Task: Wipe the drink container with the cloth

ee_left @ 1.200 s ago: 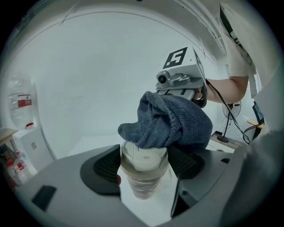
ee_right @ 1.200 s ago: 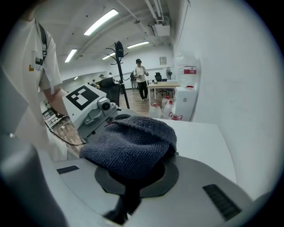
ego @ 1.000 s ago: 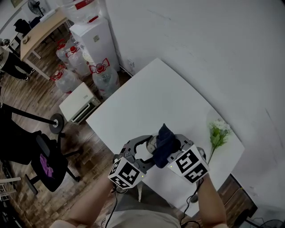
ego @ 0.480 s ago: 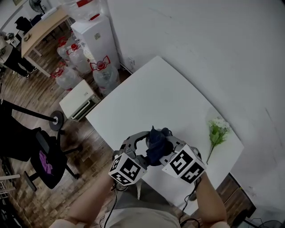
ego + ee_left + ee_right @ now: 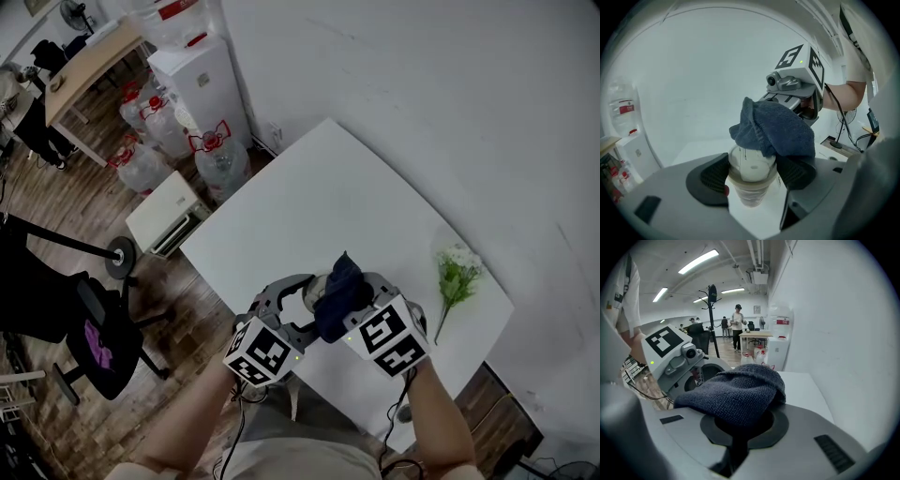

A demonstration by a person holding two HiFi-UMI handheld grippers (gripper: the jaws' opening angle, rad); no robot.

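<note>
Since half a second ago the dark blue cloth (image 5: 339, 287) has swung back to the right and a little farther away, ending close to where it sat a full second ago, and the right gripper (image 5: 742, 428) has shifted with it. Its jaws are clenched on a fold of the cloth, and the rest of the fabric bunches up in a mound over the jaw tips. The left gripper (image 5: 752, 174) grasps the drink container (image 5: 749, 161), a clear tapered cup with a pale lid, with one dark pad pressed to each side just under the lid's rim. The cloth lies over the far right part of the lid and hangs down past the right-hand pad, so the left part of the lid is bare. In the head view both grippers meet over the near edge of the white table (image 5: 319, 192), the left one at the left, and the container shows only as a pale patch just left of the cloth. Whether the cup's base touches the table cannot be told. A sprig of green leaves and white flowers (image 5: 457, 277) lies on the table to the right, well apart from the grippers. Large water jugs (image 5: 221, 159) stand on the wooden floor beyond the table's far left corner.
</note>
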